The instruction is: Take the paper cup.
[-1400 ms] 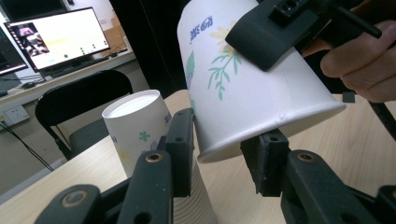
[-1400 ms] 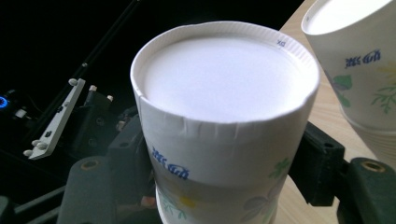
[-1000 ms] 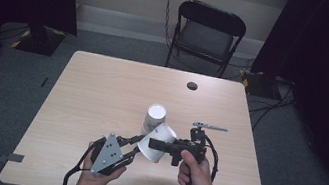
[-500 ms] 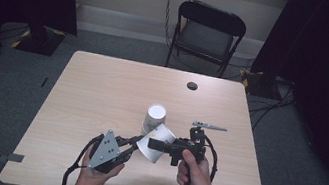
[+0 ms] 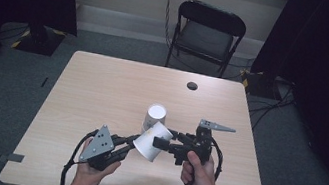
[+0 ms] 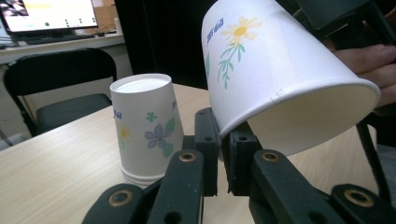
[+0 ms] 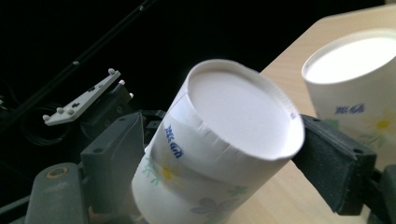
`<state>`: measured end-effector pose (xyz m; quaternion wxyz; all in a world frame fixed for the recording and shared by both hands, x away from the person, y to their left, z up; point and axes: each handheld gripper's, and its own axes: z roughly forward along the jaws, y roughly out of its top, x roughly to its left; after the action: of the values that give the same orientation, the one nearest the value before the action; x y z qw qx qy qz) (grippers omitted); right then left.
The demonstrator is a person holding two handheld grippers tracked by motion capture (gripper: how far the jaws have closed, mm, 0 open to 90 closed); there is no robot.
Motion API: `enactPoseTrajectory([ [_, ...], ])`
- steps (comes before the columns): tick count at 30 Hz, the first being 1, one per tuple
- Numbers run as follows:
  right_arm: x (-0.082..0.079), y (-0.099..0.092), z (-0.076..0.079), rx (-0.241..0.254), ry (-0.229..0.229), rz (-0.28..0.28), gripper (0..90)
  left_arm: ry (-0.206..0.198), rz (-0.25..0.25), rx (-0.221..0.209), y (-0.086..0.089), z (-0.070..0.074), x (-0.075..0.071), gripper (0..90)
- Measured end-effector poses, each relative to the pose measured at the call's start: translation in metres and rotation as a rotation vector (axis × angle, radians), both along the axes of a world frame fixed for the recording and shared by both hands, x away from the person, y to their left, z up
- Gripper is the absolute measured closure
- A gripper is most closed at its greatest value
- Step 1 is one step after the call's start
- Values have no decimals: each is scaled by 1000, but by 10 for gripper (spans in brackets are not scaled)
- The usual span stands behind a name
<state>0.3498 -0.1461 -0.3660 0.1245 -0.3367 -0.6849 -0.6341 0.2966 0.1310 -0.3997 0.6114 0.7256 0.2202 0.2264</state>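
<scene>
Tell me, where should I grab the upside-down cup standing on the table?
Squeeze the upside-down cup across its round side wall, about halfway down. Its rim sits flat on the table, so there is no edge to pinch, and the closed end on top is flat. Coming straight down from above is probably best, because the tilted cup hangs right in front of it.

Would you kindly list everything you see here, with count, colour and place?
held paper cup: one, white with flowers, tilted between both hand-held grippers
upside-down paper cups: small stack, white with flowers, mid-table
table: one, light wood, centre
dark round spot: one, on the table's far edge
folding chair: one, black, behind table
left hand-held gripper: black, jaws pinching the held cup's rim
right hand-held gripper: black, jaws either side of the cup's base, just been opening
</scene>
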Motion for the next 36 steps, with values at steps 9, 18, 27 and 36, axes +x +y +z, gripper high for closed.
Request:
enactPoseTrajectory([
  [9,-2,-12,12,10,-105,-55,162,39,-24,3,1,-2,2,856],
  [18,-14,-19,28,-124,-341,-124,262,148,-69,29,1,-3,8,855],
  [27,-27,-8,29,-299,-559,-98,336,210,-92,53,3,-4,10,855],
  [36,-36,-5,20,-409,-637,-34,322,276,-108,64,6,-7,17,855],
])
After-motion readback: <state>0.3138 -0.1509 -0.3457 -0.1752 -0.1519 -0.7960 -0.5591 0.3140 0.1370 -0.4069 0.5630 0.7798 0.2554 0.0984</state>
